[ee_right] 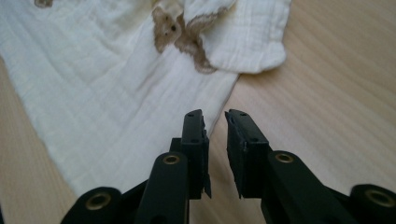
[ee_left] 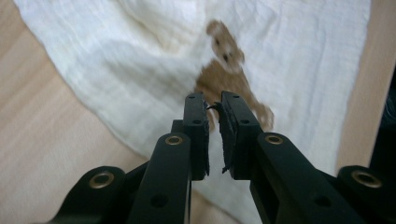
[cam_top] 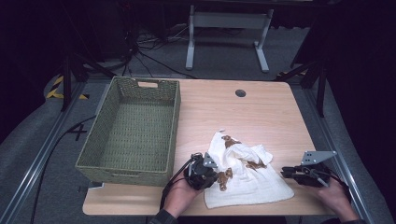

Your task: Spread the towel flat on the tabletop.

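Cloth [cam_top: 247, 179]: white, bear print, lay rumpled on bench [cam_top: 261, 107].
Left tool [ee_left: 212, 105]: slightly parted, grasping nothing, above cloth.
Right tool [ee_right: 215, 116]: slightly parted, empty, at cloth edge.

left gripper [cam_top: 208, 171] — fingers [ee_left: 196, 121] slightly apart, right gripper [cam_top: 286, 172] likewise

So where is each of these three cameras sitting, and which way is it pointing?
High view: above the person's side, looking forward and down on the table, basket and cloth; both hands and tongs show.
Left gripper view: rides the left tongs, looking along them at the cloth's bear print; a narrow gap, nothing gripped.
Right gripper view: rides the right tongs, facing the cloth's edge; slightly apart.
All three share the cloth.
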